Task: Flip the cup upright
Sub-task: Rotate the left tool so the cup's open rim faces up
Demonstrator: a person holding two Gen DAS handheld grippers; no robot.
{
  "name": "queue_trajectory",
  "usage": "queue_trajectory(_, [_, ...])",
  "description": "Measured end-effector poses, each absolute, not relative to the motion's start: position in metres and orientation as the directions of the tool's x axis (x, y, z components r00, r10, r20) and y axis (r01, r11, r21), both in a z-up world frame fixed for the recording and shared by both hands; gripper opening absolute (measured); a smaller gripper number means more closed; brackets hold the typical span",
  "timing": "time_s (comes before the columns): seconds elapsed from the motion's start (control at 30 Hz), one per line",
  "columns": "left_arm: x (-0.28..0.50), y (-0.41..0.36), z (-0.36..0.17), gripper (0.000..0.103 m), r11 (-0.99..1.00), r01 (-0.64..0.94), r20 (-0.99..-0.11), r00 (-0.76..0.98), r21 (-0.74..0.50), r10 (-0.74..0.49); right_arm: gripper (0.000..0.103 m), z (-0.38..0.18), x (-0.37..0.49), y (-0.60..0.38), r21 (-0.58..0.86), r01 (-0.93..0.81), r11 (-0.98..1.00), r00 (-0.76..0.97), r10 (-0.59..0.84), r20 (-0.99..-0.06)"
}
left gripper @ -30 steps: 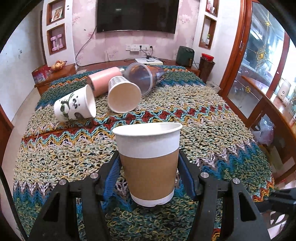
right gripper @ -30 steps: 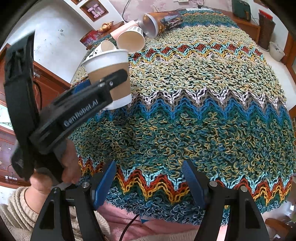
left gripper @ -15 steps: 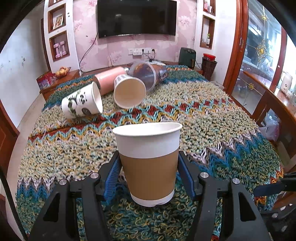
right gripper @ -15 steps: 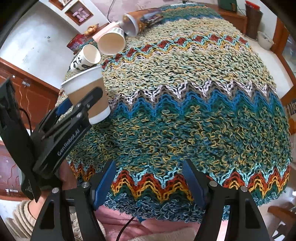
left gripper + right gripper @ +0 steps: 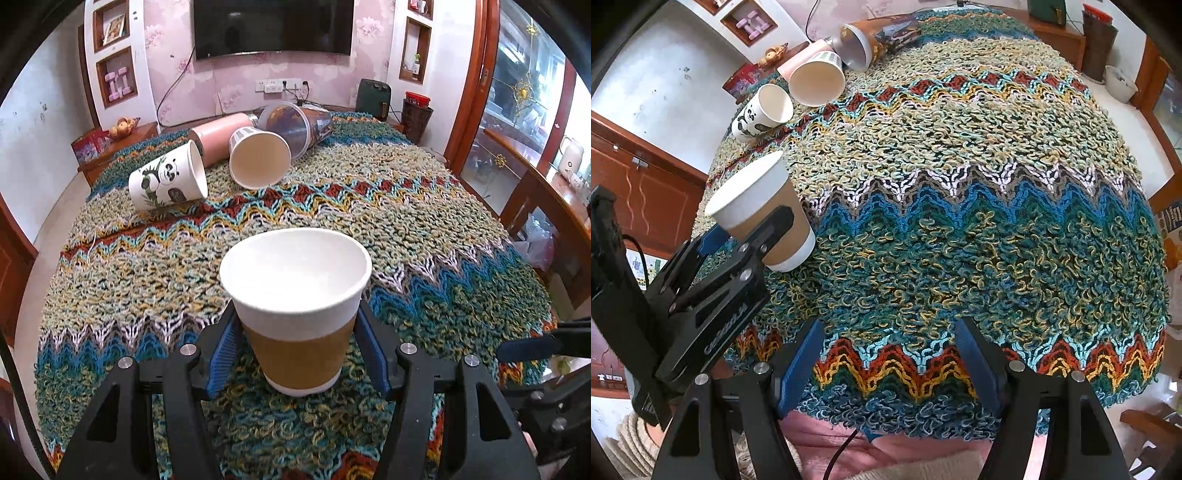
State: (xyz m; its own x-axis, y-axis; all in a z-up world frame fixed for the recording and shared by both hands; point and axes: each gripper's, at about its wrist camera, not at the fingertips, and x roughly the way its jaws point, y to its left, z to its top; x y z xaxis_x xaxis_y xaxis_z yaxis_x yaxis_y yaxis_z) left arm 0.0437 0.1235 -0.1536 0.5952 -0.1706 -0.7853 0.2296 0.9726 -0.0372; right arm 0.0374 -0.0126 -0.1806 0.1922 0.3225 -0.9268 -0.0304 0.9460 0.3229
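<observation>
The left gripper [image 5: 299, 350] reaches in low over the near side of the table, its blue pads [image 5: 221, 354] pressed against both sides of the brown-sleeved paper cup [image 5: 299, 314], fingers closed on it just below the white band. The cup stands mouth up, its base down at the knitted zigzag cloth [image 5: 424, 229], though whether it actually rests on the yarn I cannot tell. From the right wrist view the same cup [image 5: 764, 214] leans a little toward the top left of the picture, with the left gripper [image 5: 750, 236] coming at it from the lower left, black body angled upward. The right gripper [image 5: 890, 354] hangs back at the table's near edge, fingers spread wide with nothing between them, only cloth [image 5: 960, 221] showing in the gap. At the far side lie the others on their sides: a panda cup [image 5: 168, 179], a plain paper cup [image 5: 260, 157] with its mouth toward us, a pink tumbler [image 5: 221, 136] behind it, and a clear plastic cup [image 5: 291, 125] beside that. Only the left view shows the television [image 5: 273, 26] on the wall; only the right view shows a beige sleeve [image 5: 631, 439] at the bottom left.
</observation>
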Motion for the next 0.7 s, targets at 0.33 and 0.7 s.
queue_trajectory(0.33, [0.029, 0.128, -0.147, 0.064, 0.966, 0.246, -0.807, 0.554, -0.077, -0.206, 0.075, -0.181, 0.042, -0.006, 0.312, -0.044, 0.949, 0.196, 0.315, -0.929])
queue_trajectory(0.7, [0.023, 0.129, -0.148, 0.068, 0.967, 0.243, -0.828, 0.527, -0.073, -0.194, 0.075, -0.177, 0.038, -0.004, 0.314, -0.06, 0.947, 0.207, 0.32, -0.924])
